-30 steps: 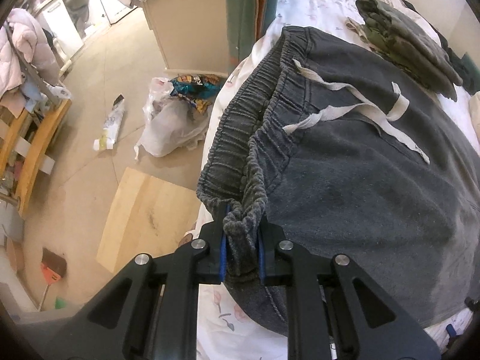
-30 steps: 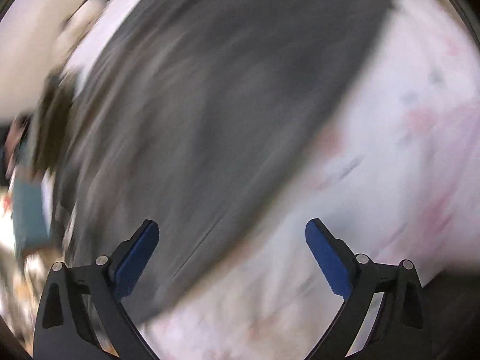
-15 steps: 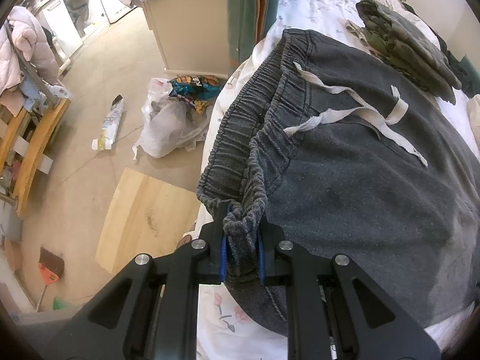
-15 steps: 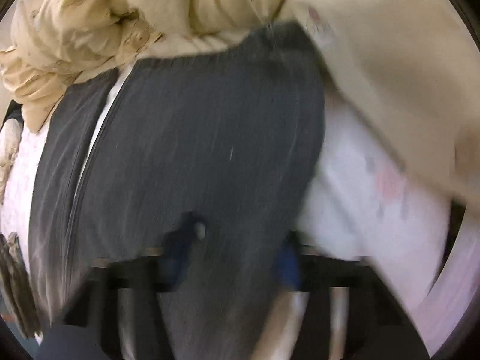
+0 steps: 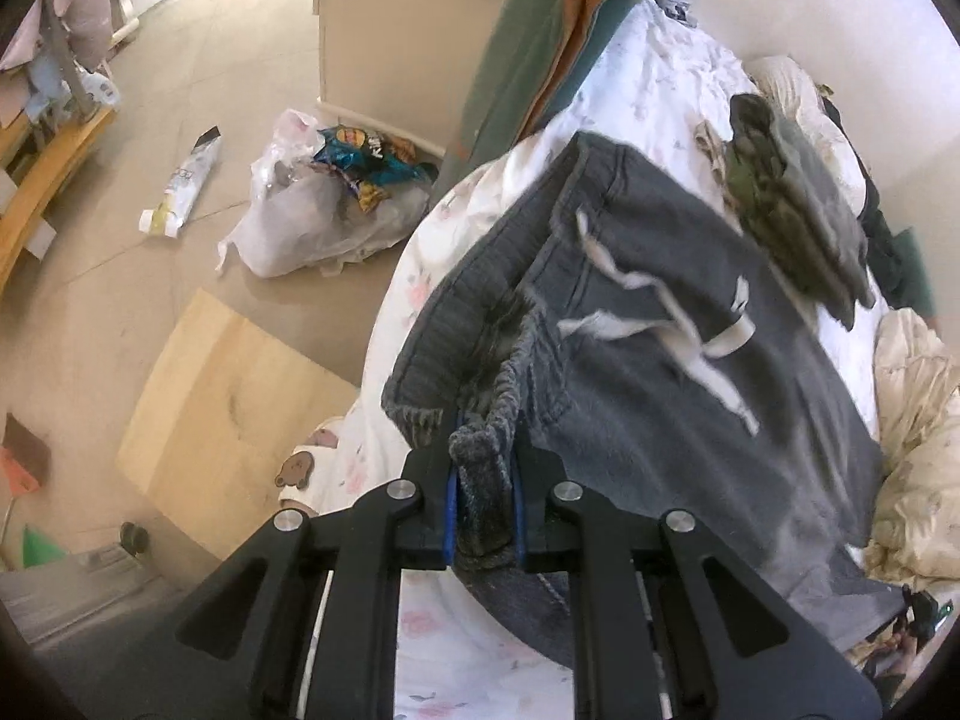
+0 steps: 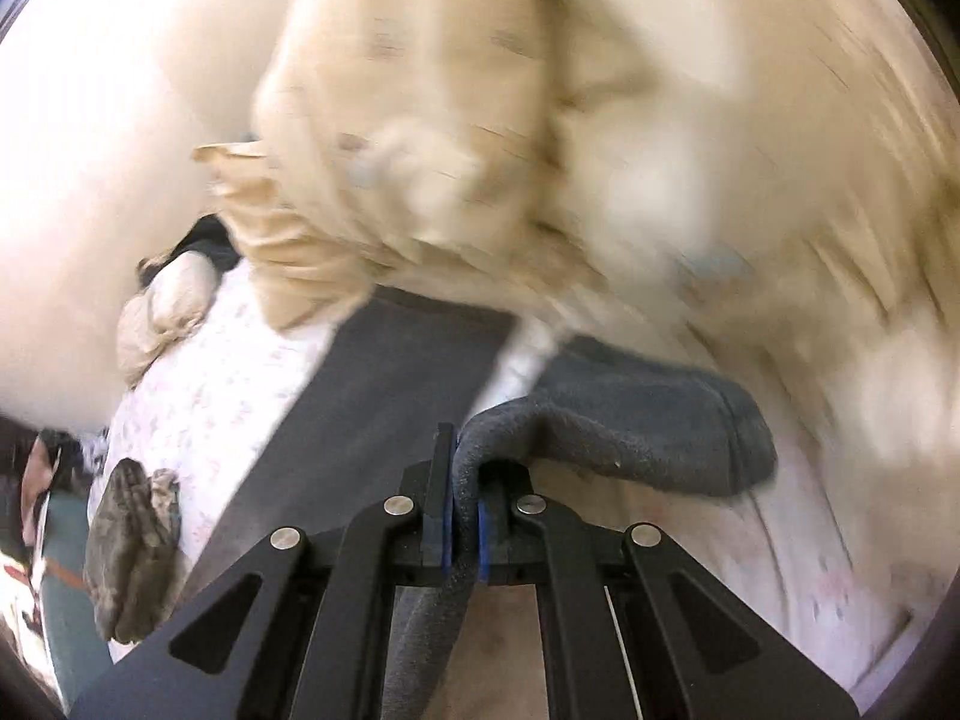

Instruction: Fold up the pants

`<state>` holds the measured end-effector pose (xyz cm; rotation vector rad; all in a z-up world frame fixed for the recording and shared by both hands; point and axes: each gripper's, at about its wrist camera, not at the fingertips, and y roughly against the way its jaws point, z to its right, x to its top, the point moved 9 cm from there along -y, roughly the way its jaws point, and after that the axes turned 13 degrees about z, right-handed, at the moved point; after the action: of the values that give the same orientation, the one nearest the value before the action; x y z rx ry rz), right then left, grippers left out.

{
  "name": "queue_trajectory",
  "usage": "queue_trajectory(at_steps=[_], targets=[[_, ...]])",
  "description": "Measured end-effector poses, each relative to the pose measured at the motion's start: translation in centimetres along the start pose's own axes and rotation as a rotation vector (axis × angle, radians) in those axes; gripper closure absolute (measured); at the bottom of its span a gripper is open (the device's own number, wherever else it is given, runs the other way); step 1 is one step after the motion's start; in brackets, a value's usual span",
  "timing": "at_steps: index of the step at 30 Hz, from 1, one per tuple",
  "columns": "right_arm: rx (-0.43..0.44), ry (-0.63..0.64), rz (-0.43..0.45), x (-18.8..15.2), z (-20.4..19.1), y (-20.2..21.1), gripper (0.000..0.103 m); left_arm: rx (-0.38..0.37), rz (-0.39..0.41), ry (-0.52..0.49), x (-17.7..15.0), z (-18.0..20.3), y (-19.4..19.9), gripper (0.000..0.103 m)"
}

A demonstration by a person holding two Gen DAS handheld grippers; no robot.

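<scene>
Dark grey sweatpants (image 5: 690, 408) with a white drawstring (image 5: 660, 306) lie across a floral bed sheet (image 5: 456, 648). My left gripper (image 5: 485, 498) is shut on the ribbed waistband at its near corner, and that corner is lifted off the bed. In the right wrist view, my right gripper (image 6: 462, 516) has its jaws closing tight on a fold of the pants (image 6: 630, 420) near the leg end, with the pads pressing on the cloth. The other leg (image 6: 372, 372) lies flat on the sheet to the left.
Folded olive clothes (image 5: 786, 216) lie on the bed beyond the pants. A cream duvet (image 6: 480, 150) is bunched past the leg ends. On the floor left of the bed lie a plastic bag (image 5: 324, 222) and a wooden board (image 5: 222, 396). Green and orange cloth (image 5: 540, 30) hangs by the bed.
My right gripper went from wide open over the pants to shut on the leg cloth, and moved toward the duvet. My left gripper rose and rolled a little with the waistband.
</scene>
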<state>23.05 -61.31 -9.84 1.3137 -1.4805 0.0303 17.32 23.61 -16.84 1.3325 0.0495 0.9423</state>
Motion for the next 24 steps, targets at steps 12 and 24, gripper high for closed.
queue_trajectory(at_steps=[12, 24], targets=[[-0.020, 0.382, -0.055, 3.9, -16.1, -14.6, 0.099, 0.041, 0.087, -0.094, 15.2, 9.1, -6.3, 0.093], [-0.145, 0.739, -0.226, -4.8, -21.2, -31.0, 0.098, 0.353, 0.129, -0.430, 19.3, 13.2, -20.8, 0.102]])
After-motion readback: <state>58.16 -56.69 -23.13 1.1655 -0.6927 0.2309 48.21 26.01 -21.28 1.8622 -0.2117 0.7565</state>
